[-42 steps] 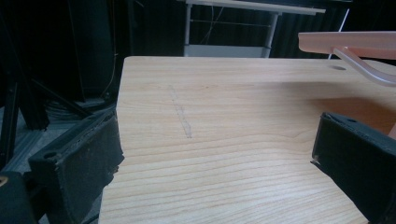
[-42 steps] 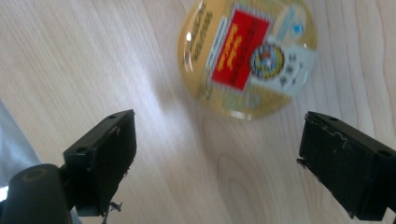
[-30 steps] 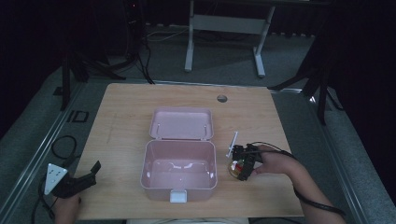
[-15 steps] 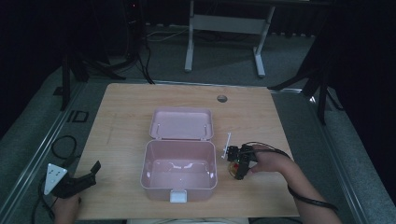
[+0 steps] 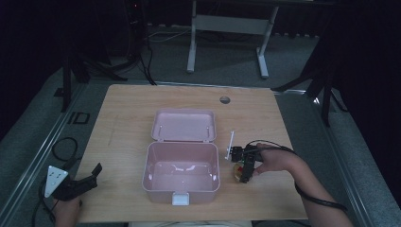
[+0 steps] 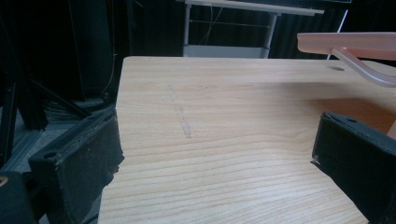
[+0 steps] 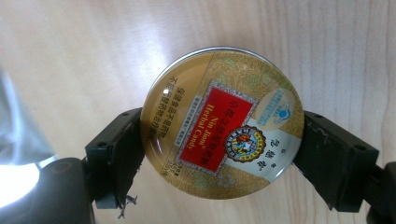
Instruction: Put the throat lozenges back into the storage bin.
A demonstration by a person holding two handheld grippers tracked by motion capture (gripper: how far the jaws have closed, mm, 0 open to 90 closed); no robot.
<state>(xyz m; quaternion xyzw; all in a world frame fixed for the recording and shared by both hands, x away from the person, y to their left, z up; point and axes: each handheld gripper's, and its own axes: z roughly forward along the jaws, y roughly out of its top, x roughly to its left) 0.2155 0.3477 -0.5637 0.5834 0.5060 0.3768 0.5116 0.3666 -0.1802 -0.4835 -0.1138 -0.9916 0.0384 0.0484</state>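
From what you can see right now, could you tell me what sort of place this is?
Probably a dim lab or recording room: a lone wooden table, loose cables on grey flooring, a metal stand behind.

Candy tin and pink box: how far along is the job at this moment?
Done: the pink box stands open, lid back, and the right gripper is shut on the round candy tin, one jaw on each side of its rim. In hand: the tin sits at table level just right of the box. Left, probably: lifting it over the wall into the box. The left gripper waits open near the table's corner.
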